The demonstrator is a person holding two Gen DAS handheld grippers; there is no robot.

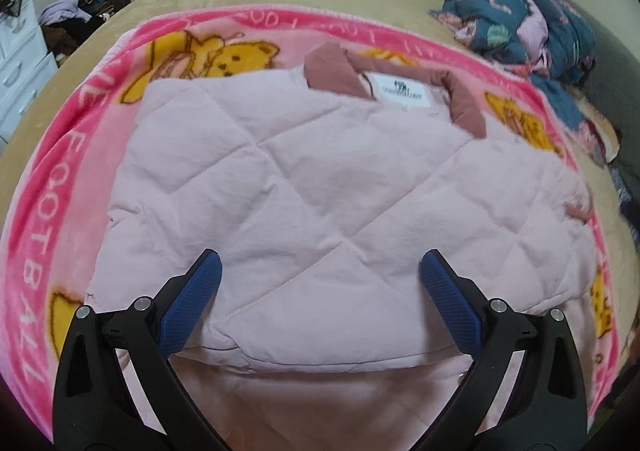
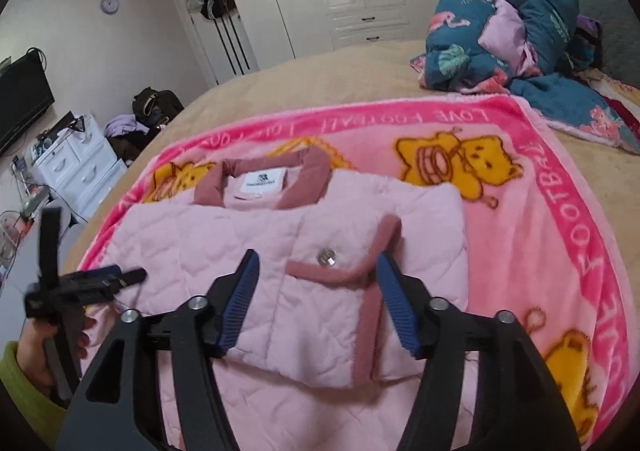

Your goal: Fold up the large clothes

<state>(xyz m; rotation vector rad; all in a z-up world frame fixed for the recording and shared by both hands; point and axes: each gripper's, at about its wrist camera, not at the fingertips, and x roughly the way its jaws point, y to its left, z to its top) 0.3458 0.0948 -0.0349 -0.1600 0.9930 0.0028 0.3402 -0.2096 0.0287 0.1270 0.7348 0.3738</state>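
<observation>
Right gripper (image 2: 316, 303): mine, jaws apart, nothing clamped, poised over the jacket's (image 2: 224, 247) folded sleeve with its snap cuff (image 2: 340, 263). Left gripper (image 1: 320, 299): mine, jaws wide, empty, above the quilted back. Jacket: pink, collar (image 2: 260, 181) toward the far edge, folded flat on the blanket (image 2: 560, 211), mid-bed (image 2: 320, 79). Quilt (image 2: 508, 35): bundled, bed's far right corner.

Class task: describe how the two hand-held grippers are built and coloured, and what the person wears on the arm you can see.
Each hand-held gripper, left and right, has a black plastic frame with silver pivot bolts and two angled fingers faced with blue textured pads. Seen from the right wrist view, the left one shows a black handle. The sleeve at that hand is yellow-green.
</observation>
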